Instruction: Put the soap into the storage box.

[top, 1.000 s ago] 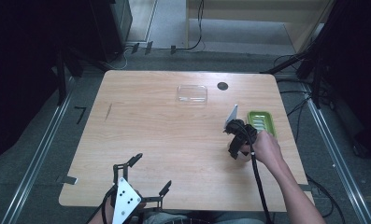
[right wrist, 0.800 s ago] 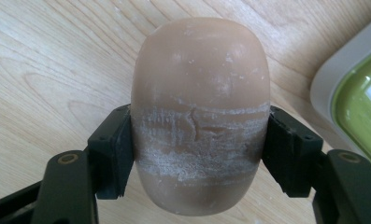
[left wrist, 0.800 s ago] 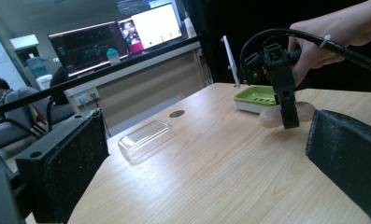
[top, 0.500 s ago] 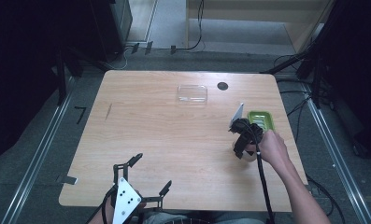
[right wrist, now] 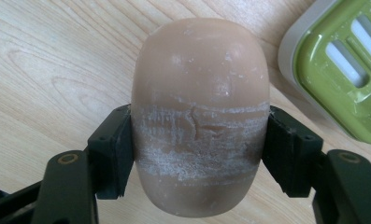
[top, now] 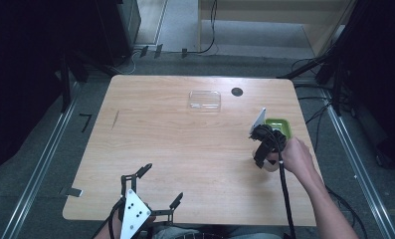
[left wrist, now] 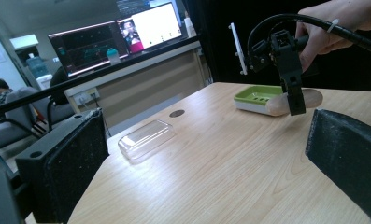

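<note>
The soap point(right wrist: 199, 116) is clamped across its middle between the right gripper's point(right wrist: 199, 149) fingers point(right wrist: 110, 149), low over the bench point(top: 175, 144) just beside the green dish point(right wrist: 342, 65). The step in hand looks like carrying the soap to that dish; next it should be moved over the slotted tray and lowered before the fingers part. The left gripper point(left wrist: 206, 163) hangs well apart from the dish, fingers wide and empty. A clear lid point(top: 205, 99) lies farther from the dish. Whether the soap touches the bench cannot be told.
</note>
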The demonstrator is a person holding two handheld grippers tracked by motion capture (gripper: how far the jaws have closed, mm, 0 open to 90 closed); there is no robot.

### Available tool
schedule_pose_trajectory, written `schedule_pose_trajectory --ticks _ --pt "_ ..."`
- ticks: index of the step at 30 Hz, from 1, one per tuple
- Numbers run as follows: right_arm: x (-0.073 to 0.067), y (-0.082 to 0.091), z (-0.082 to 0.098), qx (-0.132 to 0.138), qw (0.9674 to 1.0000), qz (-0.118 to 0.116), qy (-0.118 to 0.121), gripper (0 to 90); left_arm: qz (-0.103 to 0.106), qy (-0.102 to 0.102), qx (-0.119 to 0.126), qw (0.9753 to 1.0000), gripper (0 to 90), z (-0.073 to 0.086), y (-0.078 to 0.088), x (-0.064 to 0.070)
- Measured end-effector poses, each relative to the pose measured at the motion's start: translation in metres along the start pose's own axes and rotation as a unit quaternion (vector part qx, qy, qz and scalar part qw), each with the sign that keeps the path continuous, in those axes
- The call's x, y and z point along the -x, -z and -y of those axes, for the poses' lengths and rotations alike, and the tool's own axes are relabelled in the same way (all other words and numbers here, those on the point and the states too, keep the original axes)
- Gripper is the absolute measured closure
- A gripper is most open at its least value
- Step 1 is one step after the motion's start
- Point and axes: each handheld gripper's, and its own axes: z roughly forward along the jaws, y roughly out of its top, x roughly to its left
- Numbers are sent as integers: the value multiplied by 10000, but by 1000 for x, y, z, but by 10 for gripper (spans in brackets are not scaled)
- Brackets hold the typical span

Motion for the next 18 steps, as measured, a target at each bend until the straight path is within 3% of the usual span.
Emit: schedule_pose_trajectory --ticks 18 --pt "13 8 9 -17 9999 42 -113 333 2 -4 4 10000 0 0 0 0"
